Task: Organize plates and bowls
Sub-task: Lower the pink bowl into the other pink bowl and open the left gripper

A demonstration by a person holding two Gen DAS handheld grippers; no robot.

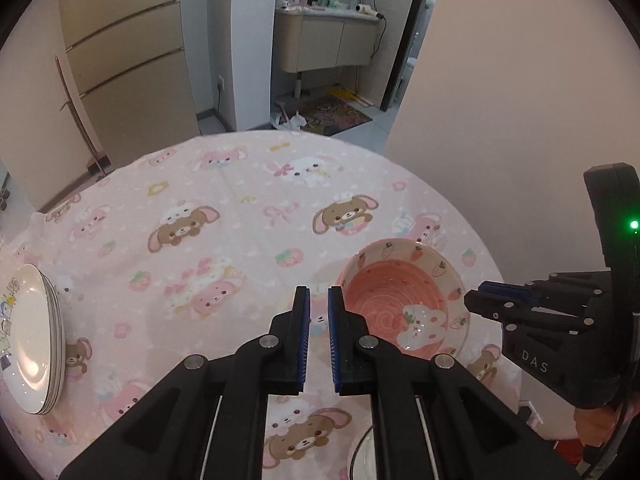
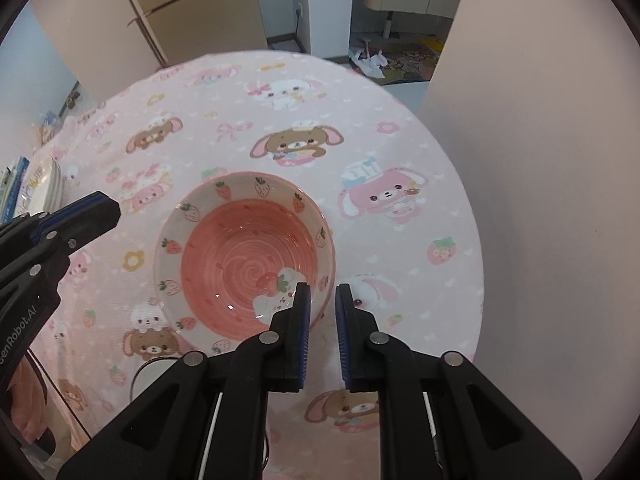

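Observation:
A pink bowl with a strawberry rim stands upright on the round table's pink cartoon cloth. My left gripper hangs shut above the cloth just left of the bowl, nothing between its blue pads. My right gripper is shut too, over the bowl's near right rim and holding nothing; in the left wrist view the right gripper shows at the bowl's right side. A stack of white plates sits at the table's left edge. The left gripper reaches in from the left in the right wrist view.
A white dish rim peeks out at the table's near edge, mostly hidden by the fingers. A beige wall stands close along the table's right side. Books lie beyond the plates. Cabinets and a washroom doorway are behind.

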